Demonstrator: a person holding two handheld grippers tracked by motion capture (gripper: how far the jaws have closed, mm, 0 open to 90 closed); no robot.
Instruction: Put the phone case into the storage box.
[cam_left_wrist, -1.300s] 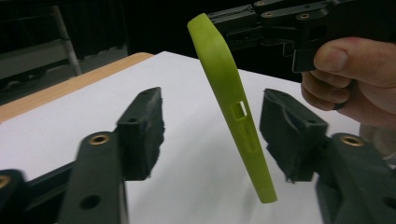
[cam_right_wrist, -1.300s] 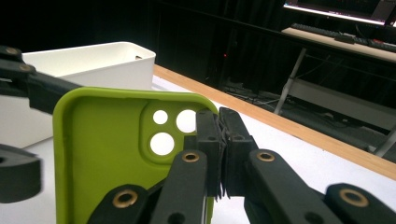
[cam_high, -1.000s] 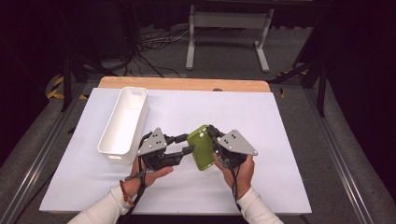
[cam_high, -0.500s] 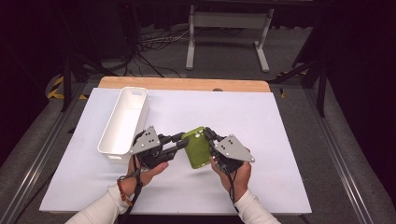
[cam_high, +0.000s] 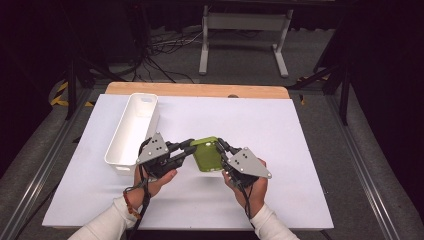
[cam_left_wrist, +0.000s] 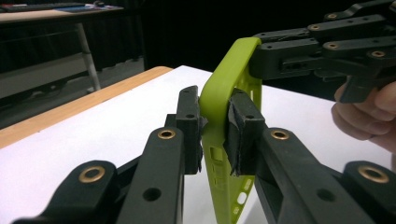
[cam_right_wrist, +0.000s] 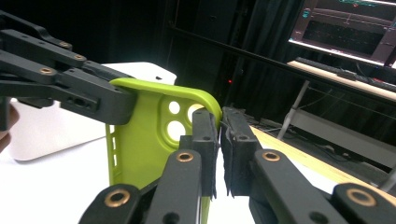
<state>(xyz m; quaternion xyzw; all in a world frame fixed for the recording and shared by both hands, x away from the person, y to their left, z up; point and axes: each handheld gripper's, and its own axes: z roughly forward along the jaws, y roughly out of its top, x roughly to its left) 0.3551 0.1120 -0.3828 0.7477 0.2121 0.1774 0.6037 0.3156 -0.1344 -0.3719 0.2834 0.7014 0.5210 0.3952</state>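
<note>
A lime-green phone case (cam_high: 207, 155) is held just above the white table (cam_high: 300, 150), between both grippers. My left gripper (cam_high: 192, 147) is shut on the case's left edge. In the left gripper view its pads (cam_left_wrist: 189, 126) pinch the case's (cam_left_wrist: 233, 70) rim. My right gripper (cam_high: 220, 147) is shut on the case's right edge. In the right gripper view the case (cam_right_wrist: 144, 140) stands on edge, its camera holes showing, with my right gripper's pads (cam_right_wrist: 205, 135) clamped at its corner. Each gripper view also shows the other gripper (cam_left_wrist: 322, 51) (cam_right_wrist: 70, 88) holding the far rim.
A long white bin (cam_high: 132, 132) lies left of the hands, close to the left gripper. A wooden strip (cam_high: 200, 89) runs along the table's far edge. A metal stand (cam_high: 240, 30) and cables sit on the floor beyond. The right side of the table is bare.
The case has turned from a slant to lie squarer and flatter. The right hand has dropped slightly toward the near edge, and the left hand has shifted a little left. Both grips are unchanged.
</note>
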